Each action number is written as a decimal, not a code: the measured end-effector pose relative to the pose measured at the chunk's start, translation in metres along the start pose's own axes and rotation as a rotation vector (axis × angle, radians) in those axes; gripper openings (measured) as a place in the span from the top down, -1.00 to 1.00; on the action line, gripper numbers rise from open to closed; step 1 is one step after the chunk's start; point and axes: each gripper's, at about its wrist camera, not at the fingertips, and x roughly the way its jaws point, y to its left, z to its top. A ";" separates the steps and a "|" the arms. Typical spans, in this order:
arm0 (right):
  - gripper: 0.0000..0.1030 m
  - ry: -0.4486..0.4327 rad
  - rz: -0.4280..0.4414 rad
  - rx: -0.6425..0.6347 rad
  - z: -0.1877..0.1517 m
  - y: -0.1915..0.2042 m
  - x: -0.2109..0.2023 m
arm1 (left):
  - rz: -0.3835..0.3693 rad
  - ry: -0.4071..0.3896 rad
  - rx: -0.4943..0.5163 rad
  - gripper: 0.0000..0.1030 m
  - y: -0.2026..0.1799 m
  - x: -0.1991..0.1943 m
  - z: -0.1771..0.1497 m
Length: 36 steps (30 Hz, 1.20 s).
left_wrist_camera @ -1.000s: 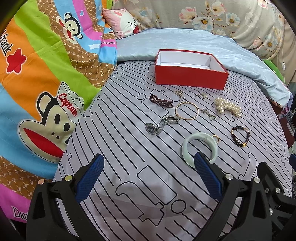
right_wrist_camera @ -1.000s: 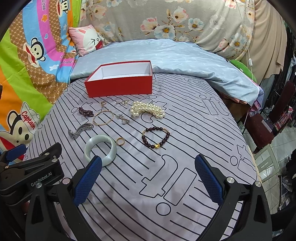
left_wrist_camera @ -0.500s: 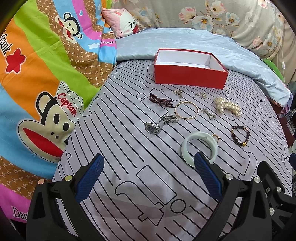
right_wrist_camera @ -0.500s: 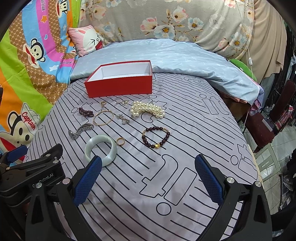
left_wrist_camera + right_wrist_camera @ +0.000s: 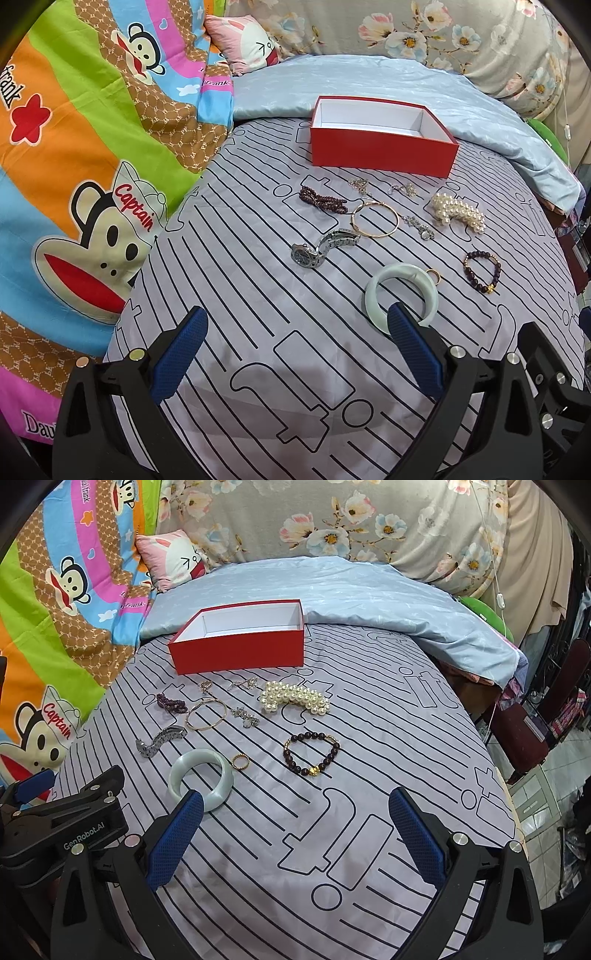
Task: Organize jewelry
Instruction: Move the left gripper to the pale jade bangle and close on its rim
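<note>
— Jewelry lies spread on the striped bedsheet (image 5: 258, 295), all of it in front of the red box (image 5: 380, 151), and the box is empty. We have not picked anything yet.

— Yes. Our left gripper (image 5: 295, 354) and our right gripper (image 5: 291, 834) both hover over the near part of the sheet with the jaws wide apart, holding nothing.

— We think the pale green bangle (image 5: 201, 775) is the best first piece. It is nearest to both grippers and it is thick and stiff.

— Agreed. We should close on one side of its band, not across the whole ring, and lift straight up. The small gold ring (image 5: 240, 762) lies just beside it, so we come from the other side.

— The pearl bracelet (image 5: 293, 698) and the dark bead bracelet (image 5: 310, 753) are loose and may sag, so we grip them in the middle later.
</note>
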 end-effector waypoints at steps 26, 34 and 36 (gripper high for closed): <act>-0.90 0.046 -0.018 0.026 0.002 -0.017 0.026 | -0.036 0.035 -0.054 -0.85 0.023 0.029 0.002; -0.90 0.059 -0.044 0.048 0.007 -0.034 0.035 | -0.096 0.055 0.019 -0.85 -0.018 0.043 0.006; -0.90 0.062 -0.045 0.052 0.007 -0.037 0.038 | -0.102 0.061 0.028 -0.84 -0.025 0.049 0.007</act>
